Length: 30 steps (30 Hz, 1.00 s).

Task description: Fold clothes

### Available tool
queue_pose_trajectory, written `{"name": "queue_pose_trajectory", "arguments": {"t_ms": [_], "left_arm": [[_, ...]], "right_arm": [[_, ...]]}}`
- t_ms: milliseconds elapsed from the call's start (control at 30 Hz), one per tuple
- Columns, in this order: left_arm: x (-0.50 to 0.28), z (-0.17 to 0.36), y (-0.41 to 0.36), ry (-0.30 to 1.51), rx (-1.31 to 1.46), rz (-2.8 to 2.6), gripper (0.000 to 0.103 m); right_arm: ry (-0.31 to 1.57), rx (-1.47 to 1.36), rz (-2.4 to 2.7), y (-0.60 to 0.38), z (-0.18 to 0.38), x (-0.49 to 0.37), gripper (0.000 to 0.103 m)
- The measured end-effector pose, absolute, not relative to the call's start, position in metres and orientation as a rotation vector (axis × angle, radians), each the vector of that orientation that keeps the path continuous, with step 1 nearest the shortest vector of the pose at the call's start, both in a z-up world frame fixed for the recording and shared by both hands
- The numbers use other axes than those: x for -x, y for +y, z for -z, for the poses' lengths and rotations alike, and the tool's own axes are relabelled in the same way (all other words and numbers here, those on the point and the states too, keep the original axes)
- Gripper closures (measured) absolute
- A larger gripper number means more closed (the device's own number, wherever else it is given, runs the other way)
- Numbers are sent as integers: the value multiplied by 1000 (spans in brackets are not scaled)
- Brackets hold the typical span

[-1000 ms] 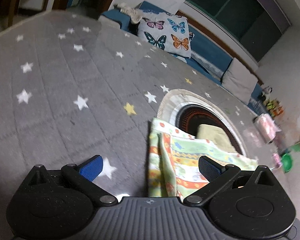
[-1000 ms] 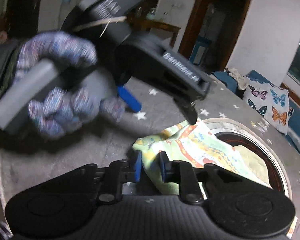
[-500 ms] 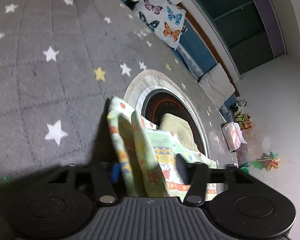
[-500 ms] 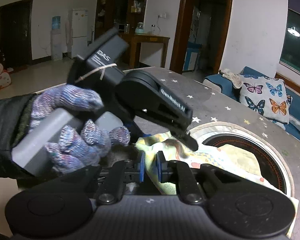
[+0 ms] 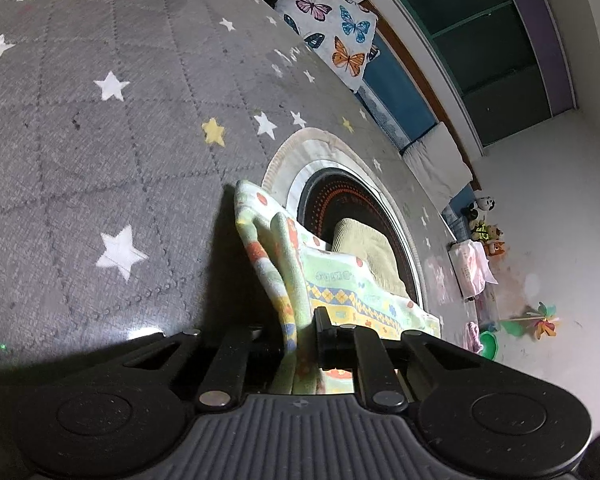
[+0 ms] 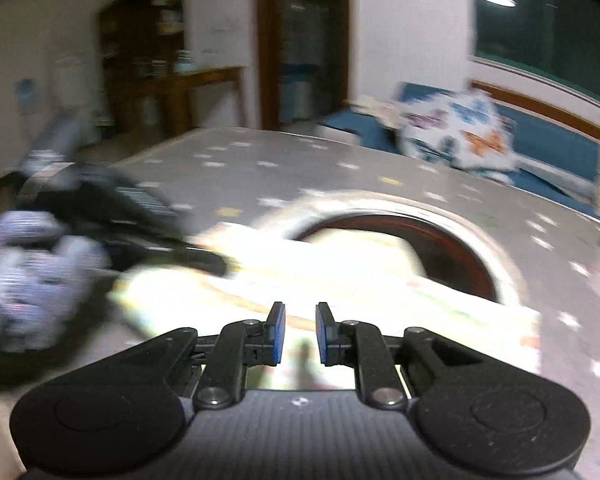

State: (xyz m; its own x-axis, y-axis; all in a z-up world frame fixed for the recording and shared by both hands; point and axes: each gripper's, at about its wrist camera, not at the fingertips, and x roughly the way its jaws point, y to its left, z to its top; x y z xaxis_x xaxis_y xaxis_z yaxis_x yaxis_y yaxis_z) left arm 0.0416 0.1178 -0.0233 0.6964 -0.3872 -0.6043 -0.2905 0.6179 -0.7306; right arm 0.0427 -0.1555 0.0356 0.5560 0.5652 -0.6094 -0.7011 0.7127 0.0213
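Note:
A light green patterned garment (image 5: 320,280) lies folded on the grey star mat, partly over a round rug. My left gripper (image 5: 300,332) is shut on its near edge, with cloth bunched between the jaws. In the blurred right wrist view the same garment (image 6: 360,280) lies spread and bright. My right gripper (image 6: 300,332) sits above it with a narrow gap between its blue pads and nothing in them. The left gripper (image 6: 204,256) and the gloved hand that holds it show at the left, on the garment's edge.
A round rug with a dark centre (image 5: 356,208) holds a folded yellow-green cloth (image 5: 368,252). A butterfly pillow (image 5: 332,36) lies on a blue sofa at the back. Toys and a pink pack (image 5: 472,268) sit at the mat's far right edge.
My left gripper has closed on the garment's edge. My right gripper has let go of the garment, opened slightly and pulled back above it.

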Motion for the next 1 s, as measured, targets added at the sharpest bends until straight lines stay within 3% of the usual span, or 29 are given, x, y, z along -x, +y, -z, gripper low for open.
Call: {"name": "queue_pose_trajectory", "arguments": {"t_ms": [133, 200, 633, 667, 733, 800, 867, 1000], "left_arm": [[-42, 22, 116, 829, 915, 62, 89], [-42, 21, 115, 830, 907, 60, 89], [-44, 17, 108, 828, 842, 47, 89], [-44, 17, 107, 826, 837, 46, 89], [-45, 16, 106, 824, 824, 43, 89], [-45, 15, 105, 820, 807, 38, 89], [-45, 14, 103, 818, 788, 32, 89], [-46, 4, 96, 805, 744, 42, 92]], "right_arm": [[659, 209, -588, -188, -21, -78, 78], [672, 195, -504, -204, -14, -95, 64], [701, 42, -349, -250, 9, -142, 56], [702, 42, -355, -248, 9, -141, 57], [704, 48, -372, -244, 8, -139, 68], [710, 46, -389, -240, 7, -136, 88], [711, 44, -395, -237, 6, -133, 95], [674, 22, -387, -240, -2, -124, 98]]}}
